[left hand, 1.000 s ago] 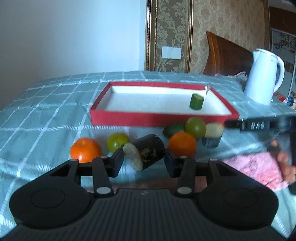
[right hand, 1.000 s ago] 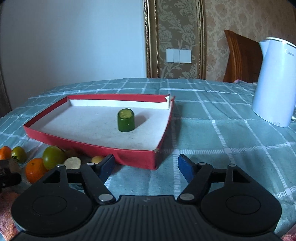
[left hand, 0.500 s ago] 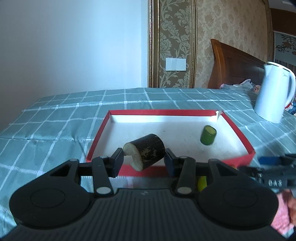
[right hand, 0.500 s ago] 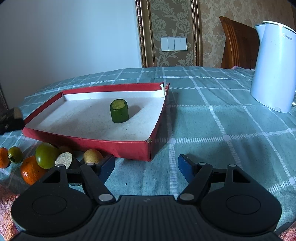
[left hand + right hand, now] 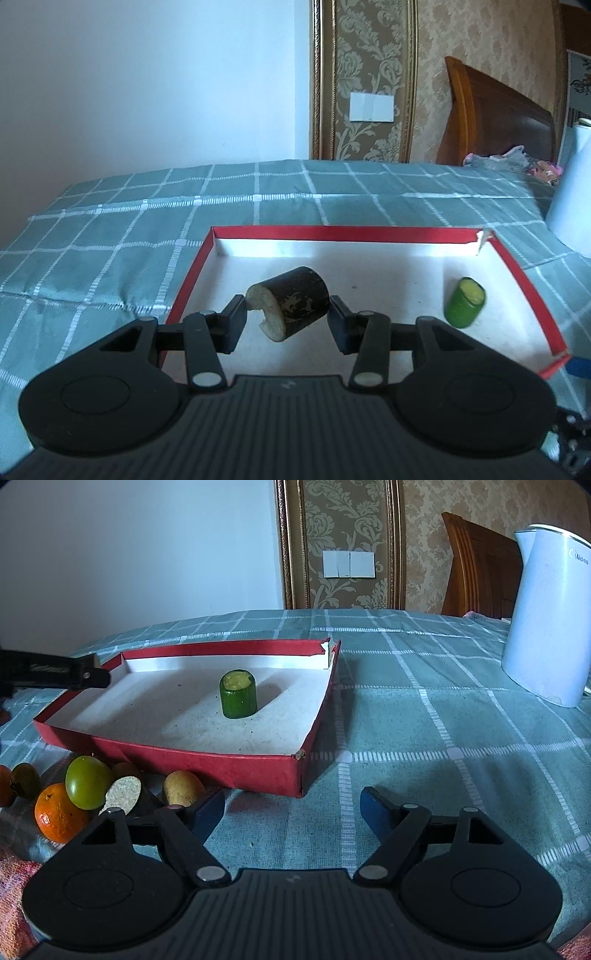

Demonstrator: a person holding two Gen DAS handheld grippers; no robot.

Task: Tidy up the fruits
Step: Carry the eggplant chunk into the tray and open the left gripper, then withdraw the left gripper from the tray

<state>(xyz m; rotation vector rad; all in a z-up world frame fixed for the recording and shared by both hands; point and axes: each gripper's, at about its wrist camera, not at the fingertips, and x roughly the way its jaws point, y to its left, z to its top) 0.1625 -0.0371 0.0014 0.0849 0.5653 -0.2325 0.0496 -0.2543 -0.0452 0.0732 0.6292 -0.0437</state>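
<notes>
Where the red tray (image 5: 517,269) rests on the checked cloth (image 5: 424,716), the left gripper (image 5: 287,318) clamps a dark cut chunk (image 5: 295,306) above the tray's near left part; green cut piece (image 5: 238,694) upright inside. Right gripper (image 5: 291,808): jaws opening, empty, outside the tray beside orange (image 5: 55,812), green fruit (image 5: 86,782), small potato (image 5: 183,788). White kettle (image 5: 546,620) well apart.

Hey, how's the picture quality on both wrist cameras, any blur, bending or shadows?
Left wrist view: green cut piece slightly smeared, red tray sides bowed by the fisheye. Right wrist view: sharp, the piece casts a soft shadow rightward, white kettle leans near the edge.
</notes>
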